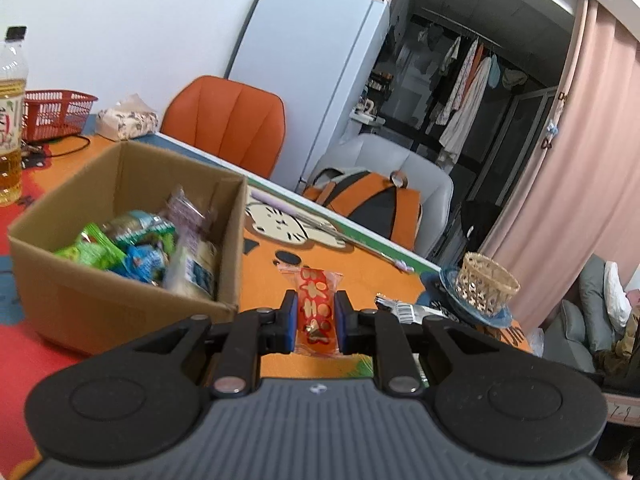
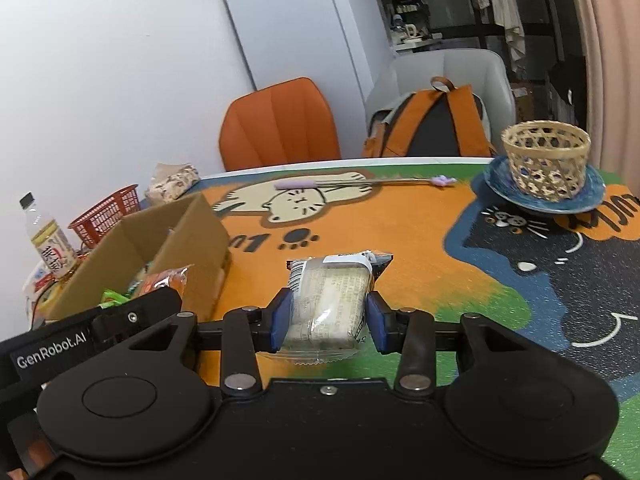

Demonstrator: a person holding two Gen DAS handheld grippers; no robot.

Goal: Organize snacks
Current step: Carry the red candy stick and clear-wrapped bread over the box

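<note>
A white wall (image 1: 120, 20) is backing an orange chair (image 1: 224, 120) and a tall white fridge (image 1: 312, 64); pink curtains (image 1: 560, 152) are hanging beside a dim alcove where clothes (image 1: 464, 80) are hanging on a rail.

Lived-in home, white fridge (image 1: 320, 72) by the wall, clothes on a rail (image 1: 468, 80), pink curtain (image 1: 568, 152), cat-print table mat (image 2: 400, 232)

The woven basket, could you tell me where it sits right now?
In the right wrist view the woven basket stands upright on a blue plate at the table's far right, right of the orange backpack.
</note>
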